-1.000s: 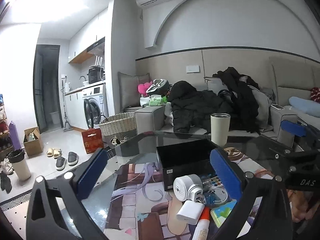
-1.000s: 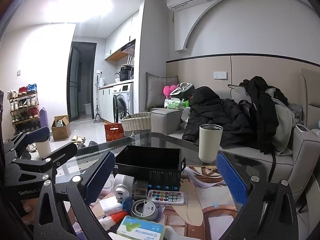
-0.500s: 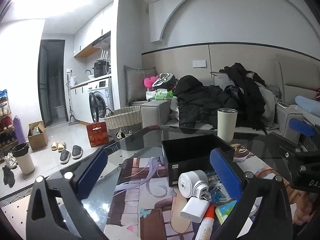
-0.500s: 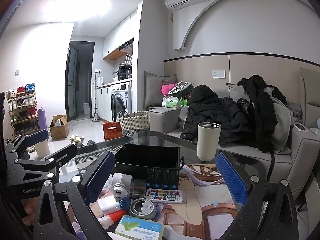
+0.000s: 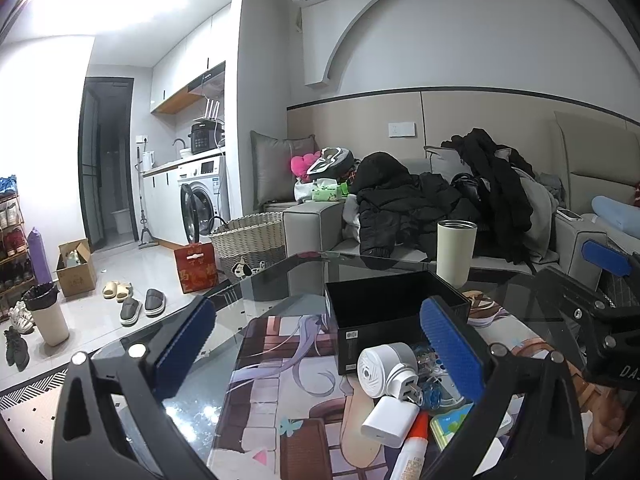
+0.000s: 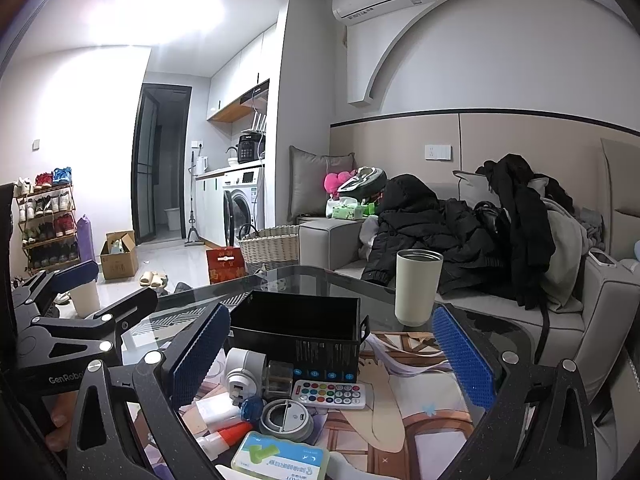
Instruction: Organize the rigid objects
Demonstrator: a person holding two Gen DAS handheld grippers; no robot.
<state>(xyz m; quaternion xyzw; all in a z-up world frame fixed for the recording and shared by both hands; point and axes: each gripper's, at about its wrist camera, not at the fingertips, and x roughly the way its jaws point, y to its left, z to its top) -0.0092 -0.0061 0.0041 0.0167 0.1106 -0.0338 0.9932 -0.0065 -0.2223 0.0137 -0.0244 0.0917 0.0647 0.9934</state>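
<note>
An empty black box (image 5: 394, 312) (image 6: 298, 330) stands on the glass table. In front of it lies a pile of small items: a white round plug adapter (image 5: 380, 368) (image 6: 242, 372), a white charger (image 5: 388, 422), an orange-capped tube (image 5: 412, 446) (image 6: 224, 436), a white remote with coloured buttons (image 6: 328, 394), a grey round case (image 6: 286, 420) and a green-and-white pack (image 6: 280, 458). My left gripper (image 5: 316, 344) is open and empty, left of the pile. My right gripper (image 6: 332, 354) is open and empty above the pile.
A cream tumbler (image 5: 456, 252) (image 6: 418, 286) stands behind the box near the table's far edge. A printed mat (image 5: 280, 380) covers the table. A grey sofa (image 6: 520, 312) heaped with dark coats is behind. A wicker basket (image 5: 252, 244) stands on the floor.
Both grippers have drifted slightly; the left view has shifted so the box and pile sit a little more to the right and nearer. Both stay open.
</note>
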